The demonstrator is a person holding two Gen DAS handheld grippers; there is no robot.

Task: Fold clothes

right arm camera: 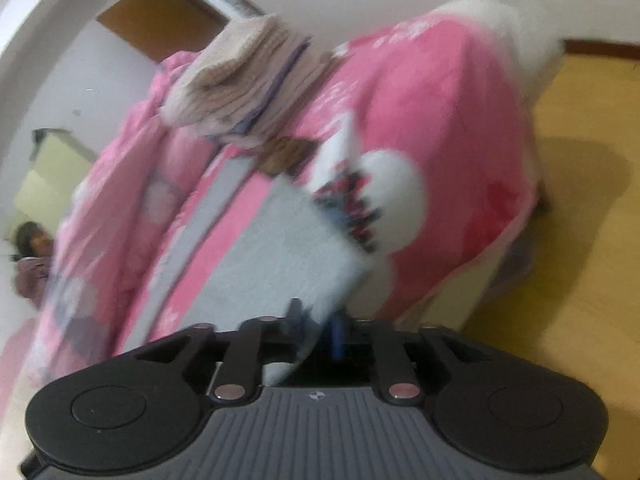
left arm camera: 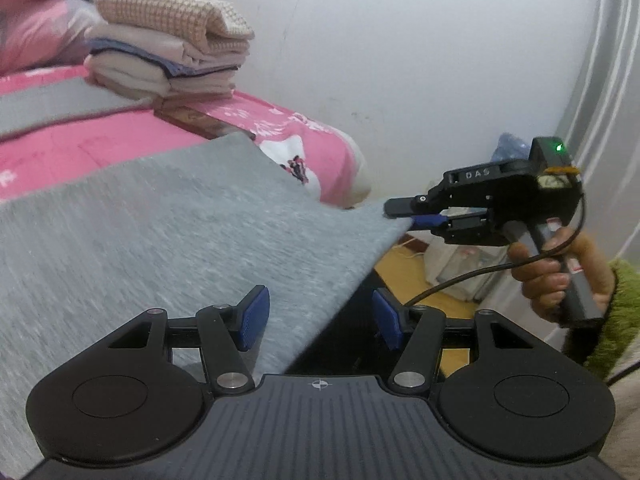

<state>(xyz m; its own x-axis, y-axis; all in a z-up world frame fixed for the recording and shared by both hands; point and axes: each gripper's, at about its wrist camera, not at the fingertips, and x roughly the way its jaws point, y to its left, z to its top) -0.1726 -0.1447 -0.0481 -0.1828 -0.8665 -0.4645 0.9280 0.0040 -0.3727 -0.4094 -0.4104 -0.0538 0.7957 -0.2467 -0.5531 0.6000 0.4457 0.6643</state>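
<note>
My left gripper (left arm camera: 320, 316) half open, gray cloth (left arm camera: 180, 216) edge lying between pads, not pinched. My right gripper (left arm camera: 404, 210) at far corner, grip unclear. Cloth spreads forward-left over bed (left arm camera: 304, 128).

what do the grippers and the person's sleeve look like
Both are black two-finger tools with blue ribbed pads, round pivot discs and a grey ribbed deck. The right gripper bears "DAS" lettering, a green light, a grey handle and a black cable. The sleeve is fuzzy green.
</note>
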